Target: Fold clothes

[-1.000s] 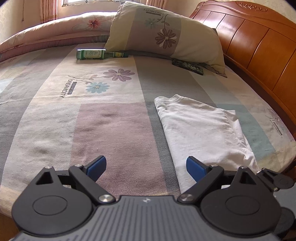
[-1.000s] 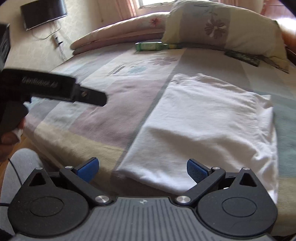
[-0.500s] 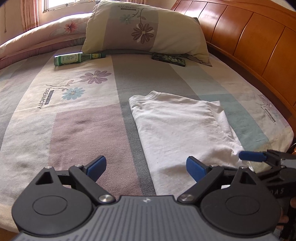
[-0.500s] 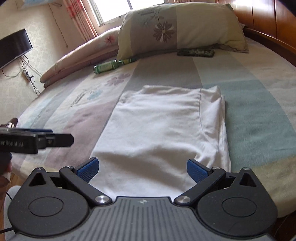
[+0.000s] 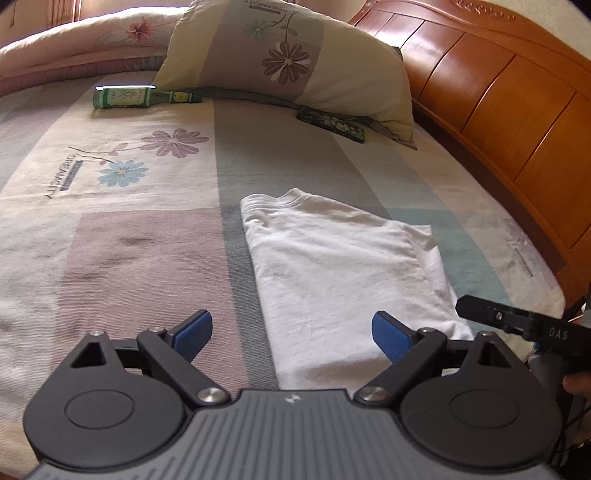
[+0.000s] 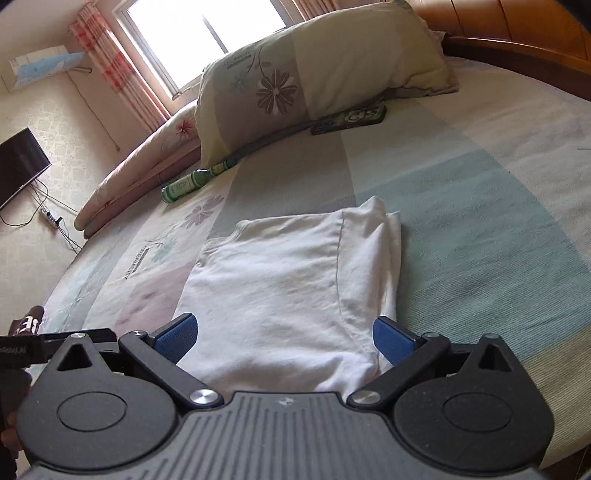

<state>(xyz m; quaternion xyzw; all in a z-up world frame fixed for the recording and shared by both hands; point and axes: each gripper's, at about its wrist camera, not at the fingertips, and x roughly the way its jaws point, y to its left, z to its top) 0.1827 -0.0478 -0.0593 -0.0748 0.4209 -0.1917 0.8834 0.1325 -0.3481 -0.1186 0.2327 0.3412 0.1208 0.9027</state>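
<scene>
A white T-shirt (image 5: 343, 273) lies folded into a long rectangle on the patterned bedspread (image 5: 140, 258), collar end toward the pillow. My left gripper (image 5: 291, 330) is open over the shirt's near left edge, nothing between its blue pads. In the right wrist view the same white T-shirt (image 6: 280, 291) stretches away from my right gripper (image 6: 282, 336), which is open above the shirt's near hem and holds nothing. The right gripper's tip (image 5: 480, 308) pokes in at the right of the left wrist view; the left gripper's tip (image 6: 55, 341) shows at the left of the right wrist view.
A green glass bottle (image 5: 136, 96) lies near the pillow (image 5: 288, 62), with a dark phone-like case (image 5: 330, 123) beside it. The wooden headboard (image 5: 498, 92) runs along the right. A rolled quilt (image 6: 140, 162), a window (image 6: 207, 33) and a wall television (image 6: 18, 162) lie beyond.
Both grippers have shifted around the shirt's near end; the right view now tilts and sits closer to the hem. The shirt has not moved and both grippers stay open.
</scene>
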